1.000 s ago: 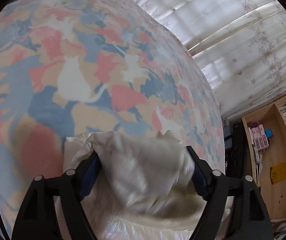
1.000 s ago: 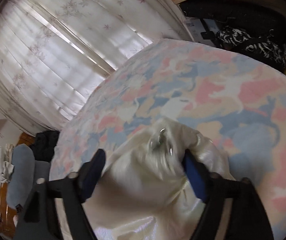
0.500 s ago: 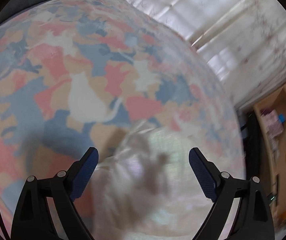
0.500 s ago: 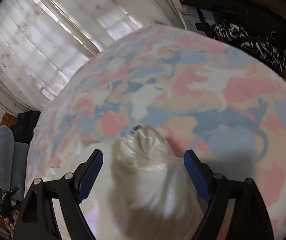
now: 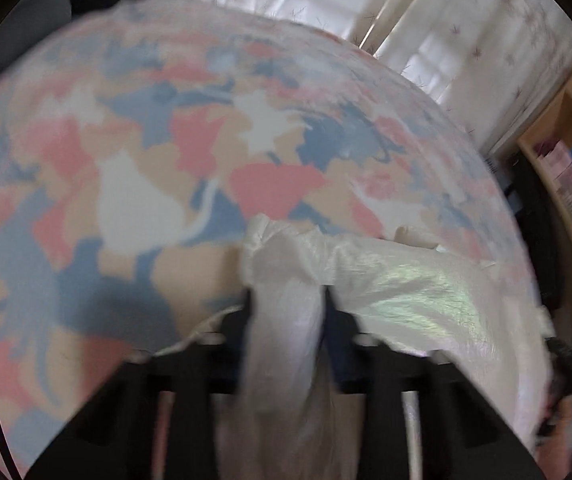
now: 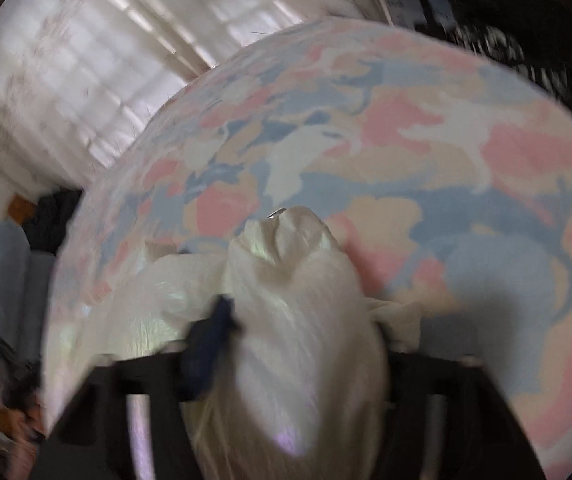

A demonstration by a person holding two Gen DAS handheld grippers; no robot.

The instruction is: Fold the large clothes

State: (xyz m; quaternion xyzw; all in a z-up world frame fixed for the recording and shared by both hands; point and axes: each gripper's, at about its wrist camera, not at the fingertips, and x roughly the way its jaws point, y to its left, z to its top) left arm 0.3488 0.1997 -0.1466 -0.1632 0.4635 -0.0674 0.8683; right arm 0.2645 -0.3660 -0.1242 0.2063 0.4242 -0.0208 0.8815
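Note:
A shiny cream-white garment [image 5: 413,288] lies on a bed with a pink, blue and beige cat-print cover [image 5: 134,184]. My left gripper [image 5: 287,300] is shut on a bunched fold of the garment, which hangs down between the jaws. In the right wrist view my right gripper [image 6: 297,320] is shut on another bunch of the same garment [image 6: 286,264], with a small metal fastener at its tip. The cloth hides the right finger there. Both views are motion-blurred.
White leaf-print curtains [image 5: 425,20] hang behind the bed. A wooden shelf [image 5: 565,168] with boxes stands at the right. Dark clothes [image 6: 505,52] lie beyond the bed's far corner, and grey cushions [image 6: 6,276] sit at the left.
Both grippers stood wide open around the garment half a second ago. Both have now closed on bunches of the cloth, and the views have shifted.

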